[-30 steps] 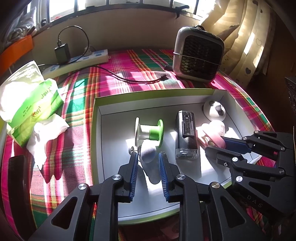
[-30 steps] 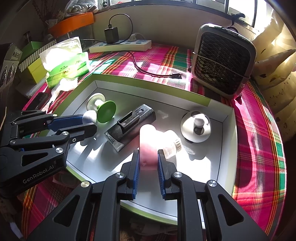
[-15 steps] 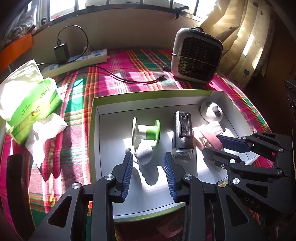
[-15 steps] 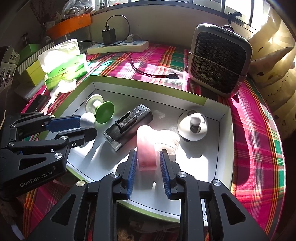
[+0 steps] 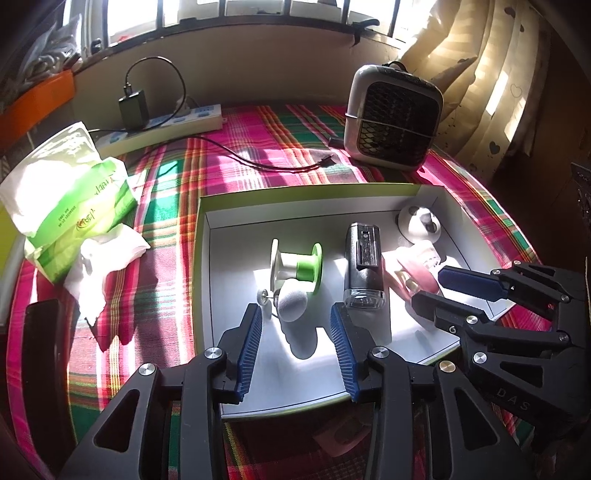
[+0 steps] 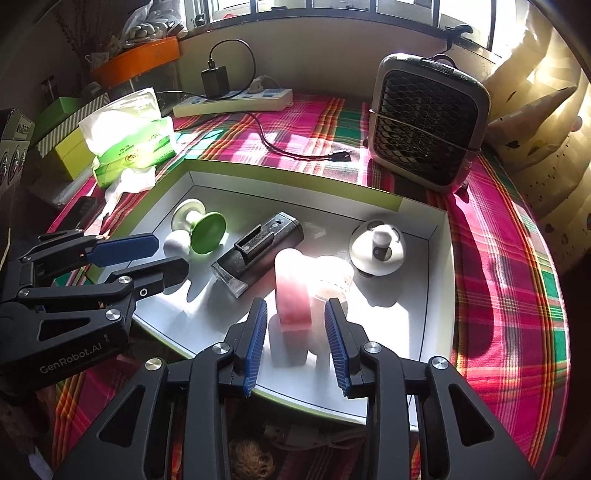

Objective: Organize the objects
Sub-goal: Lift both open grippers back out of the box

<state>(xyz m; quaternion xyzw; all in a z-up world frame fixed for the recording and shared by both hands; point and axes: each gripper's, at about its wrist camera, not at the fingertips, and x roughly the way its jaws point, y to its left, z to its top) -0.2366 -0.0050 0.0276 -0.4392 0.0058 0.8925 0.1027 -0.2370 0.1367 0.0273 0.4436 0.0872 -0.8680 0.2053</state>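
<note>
Setting: a lived-in home room, not a lab or shop. Landmark is the small desktop fan [image 6: 428,122], standing on a table draped with a pink-green plaid cloth [image 6: 498,258]. Behind the fan, a barred window [image 5: 221,14] admits strong sunlight; to its right hangs a cream curtain with heart prints [image 5: 491,110]. Left of the fan, against the sill wall, lies a white power strip [image 6: 232,103] with a black charger [image 6: 215,84] plugged in. Further left sits an opened green tissue pack [image 6: 129,136], with an orange tub [image 6: 136,64] above it.
</note>
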